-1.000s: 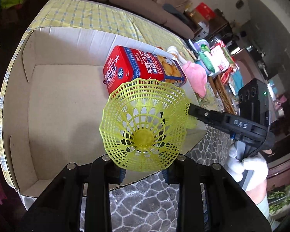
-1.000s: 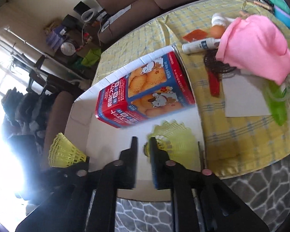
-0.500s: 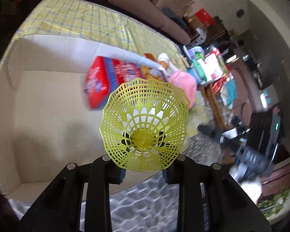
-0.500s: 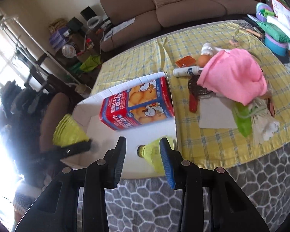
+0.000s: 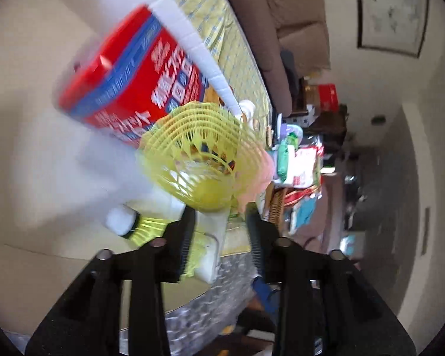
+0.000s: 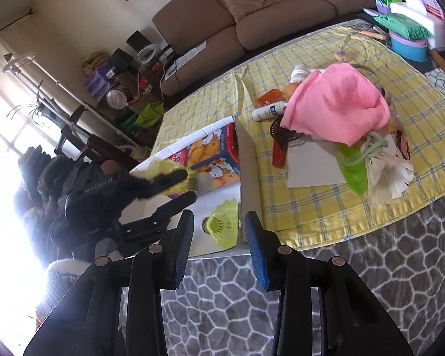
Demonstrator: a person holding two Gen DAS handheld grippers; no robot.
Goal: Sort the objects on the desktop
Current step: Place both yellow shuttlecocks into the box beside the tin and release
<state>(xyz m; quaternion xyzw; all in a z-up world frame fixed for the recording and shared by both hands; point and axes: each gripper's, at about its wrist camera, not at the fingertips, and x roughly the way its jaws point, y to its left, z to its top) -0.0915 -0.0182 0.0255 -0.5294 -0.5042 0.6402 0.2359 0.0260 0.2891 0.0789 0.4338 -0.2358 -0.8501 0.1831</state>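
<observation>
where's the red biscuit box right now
The biscuit box lies inside the cardboard box, against its far wall at the right-hand corner in the right wrist view, left of the pink cloth.

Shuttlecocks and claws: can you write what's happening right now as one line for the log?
left claw: opening, yellow shuttlecock between fingers | right claw: open, empty | second shuttlecock: lying in cardboard box | biscuit box: in box

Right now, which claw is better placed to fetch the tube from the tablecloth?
Right: the right claw is open and empty; the left claw is opening with a yellow shuttlecock between its jaws.
</observation>
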